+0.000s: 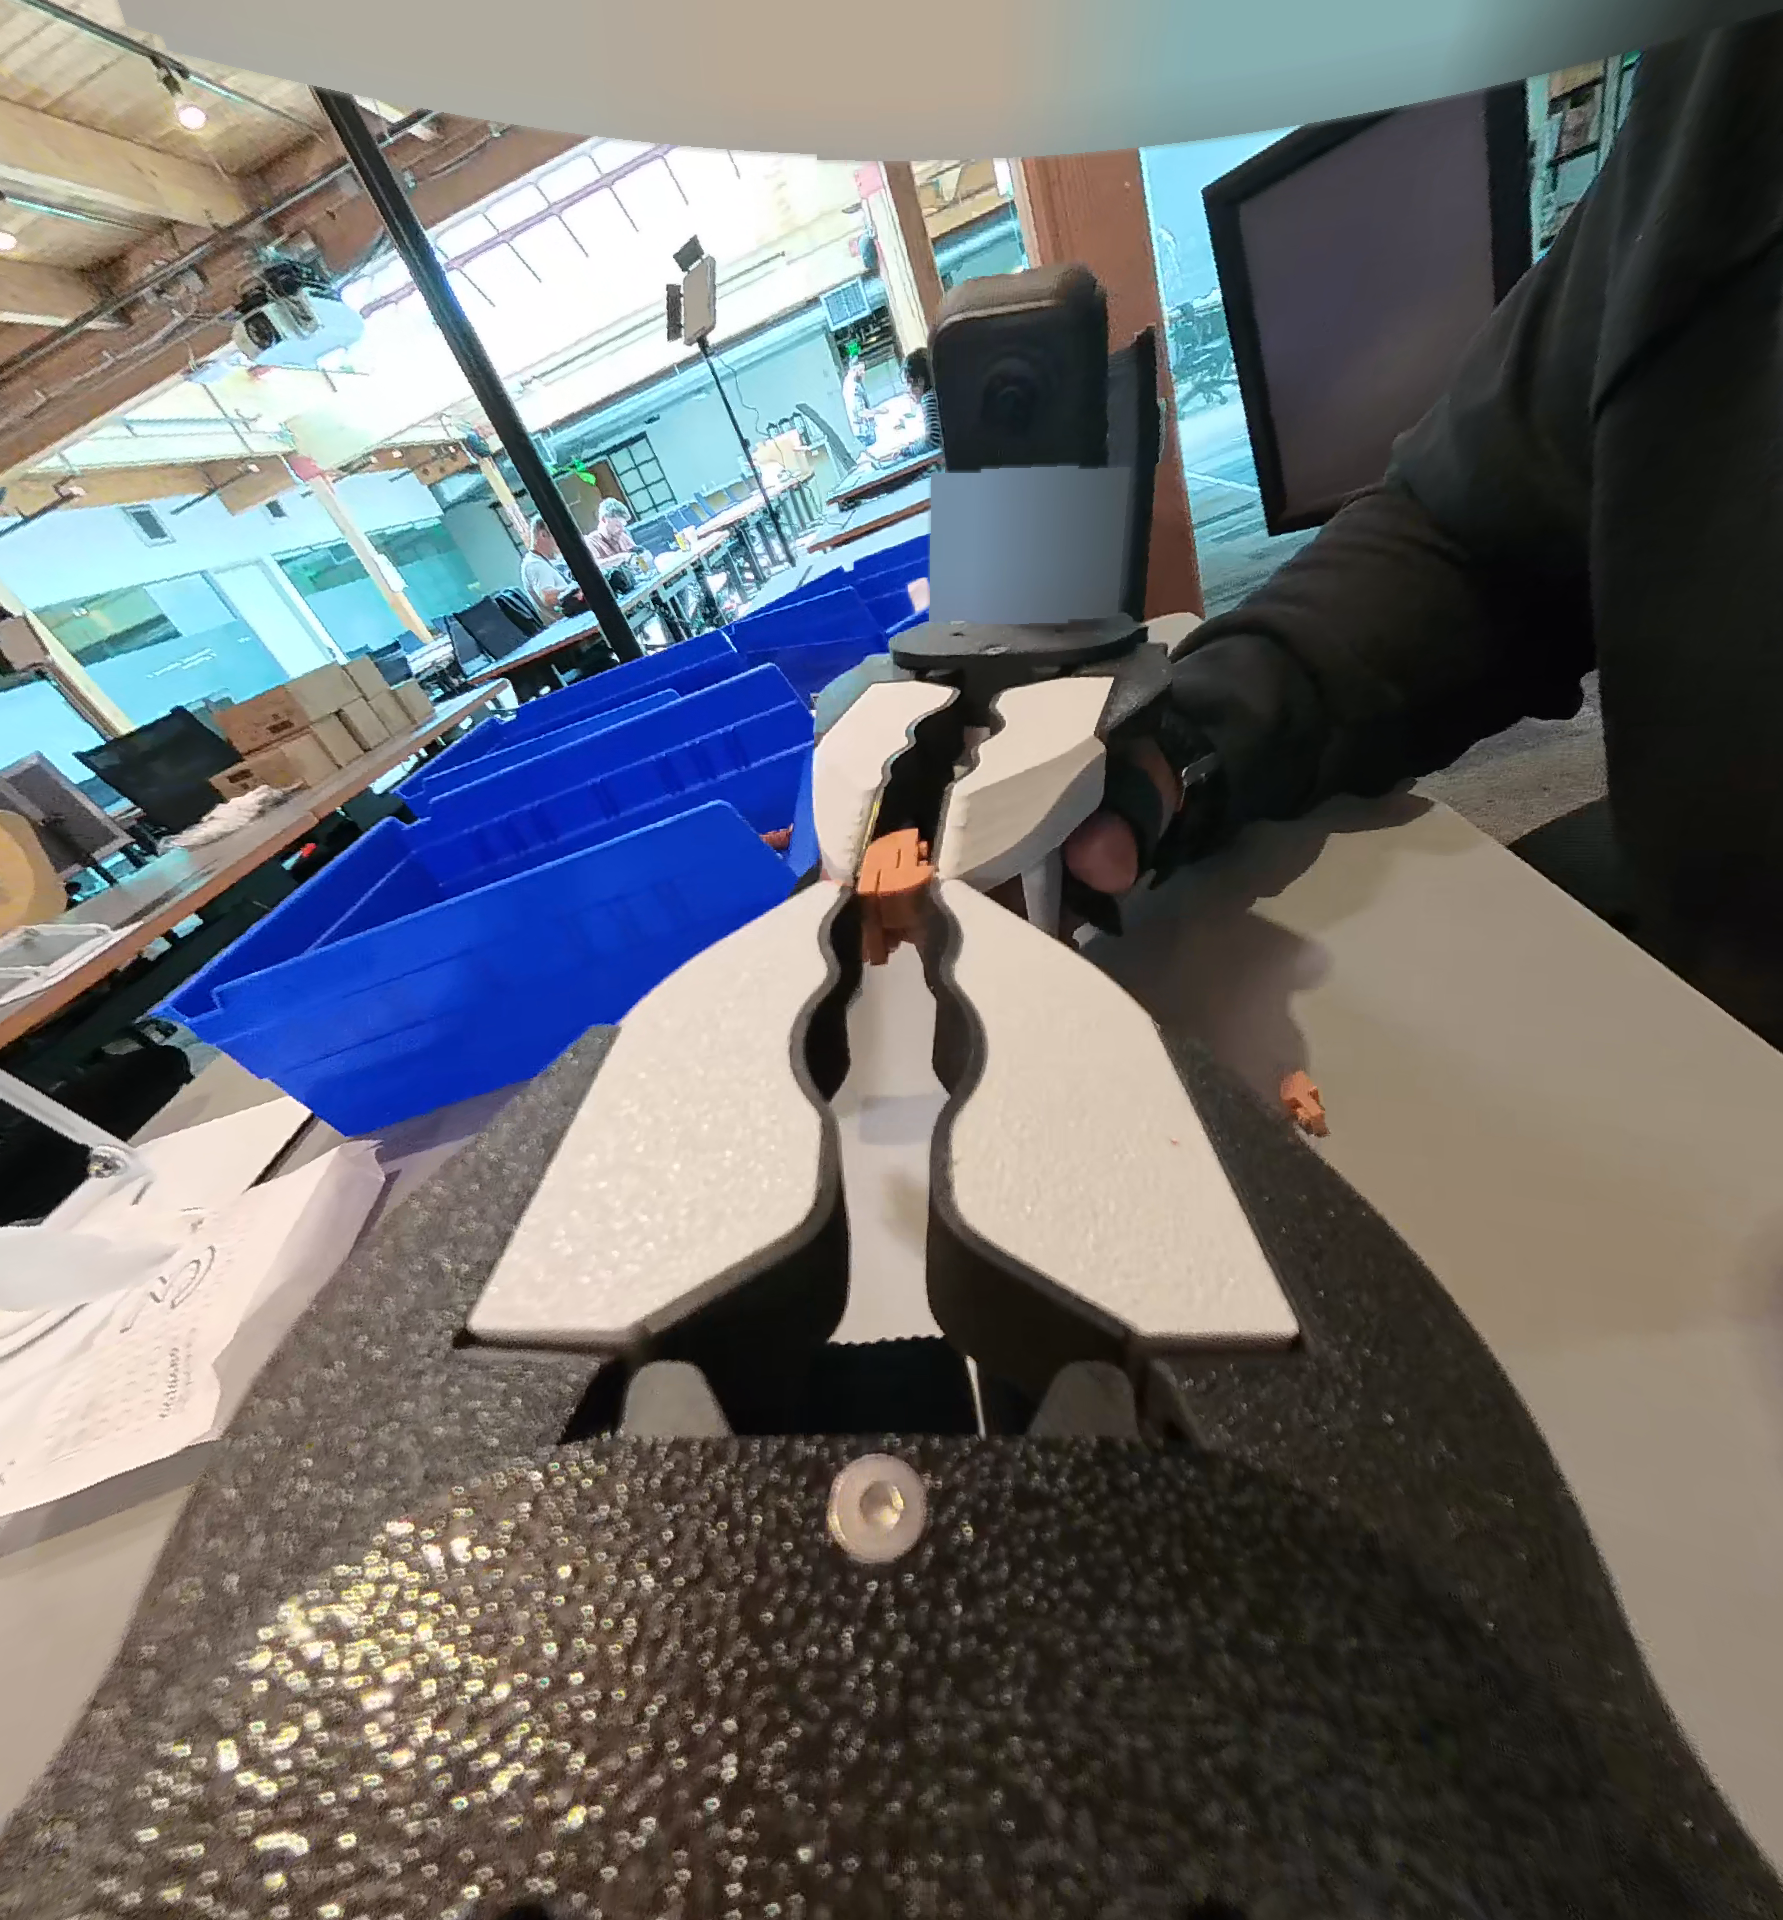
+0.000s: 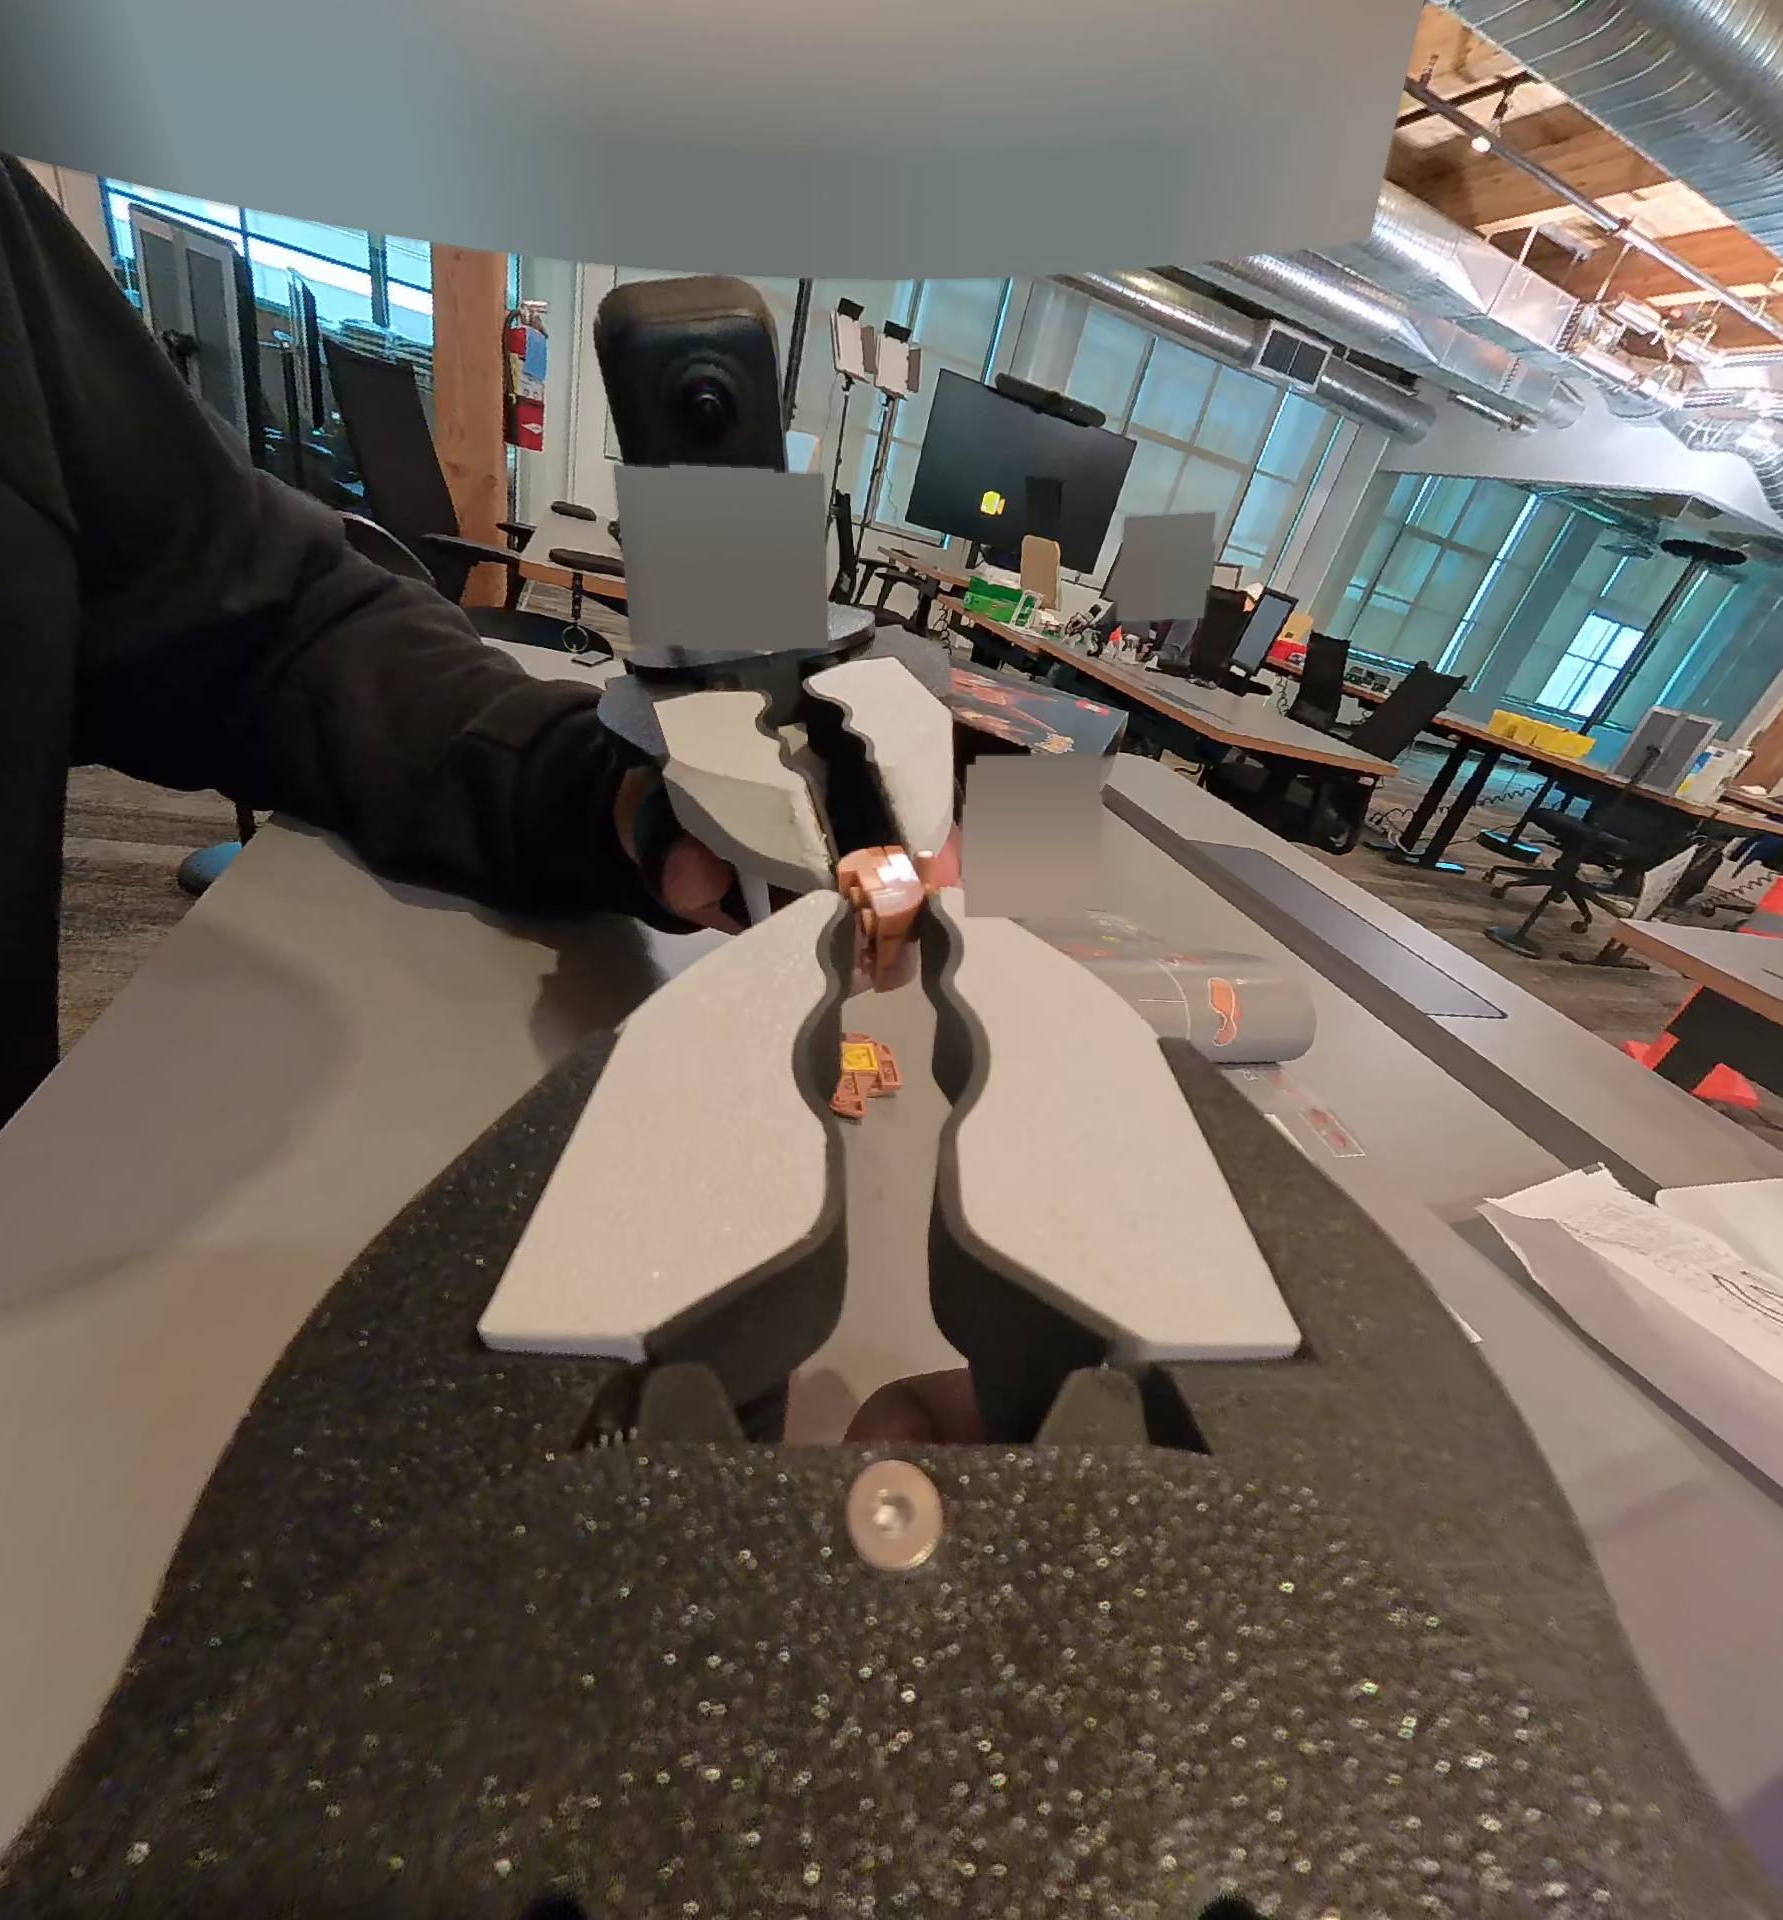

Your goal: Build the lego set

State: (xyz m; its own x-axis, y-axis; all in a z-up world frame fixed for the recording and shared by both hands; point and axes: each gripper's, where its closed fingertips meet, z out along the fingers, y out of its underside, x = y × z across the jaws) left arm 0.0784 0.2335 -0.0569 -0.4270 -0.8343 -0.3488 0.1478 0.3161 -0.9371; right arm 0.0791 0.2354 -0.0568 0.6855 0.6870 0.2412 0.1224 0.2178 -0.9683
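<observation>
Grey tabletop (image 2: pixel 243 1091) underneath, blue bins (image 1: pixel 513 935) along left gripper's side. Left gripper (image 1: pixel 892 904) and right gripper (image 2: pixel 882 914) tip to tip above table, pointing at each other. Both clamped on same small brown brick piece (image 1: pixel 892 883), held right at meeting point, long axis hanging downward. Neither gripper nearer: piece shared. Brown, blocky, studded, glossy top face. Another brown-and-yellow brick cluster (image 2: pixel 863 1075) on table below; stray brown bit (image 1: pixel 1305 1101) nearby.
</observation>
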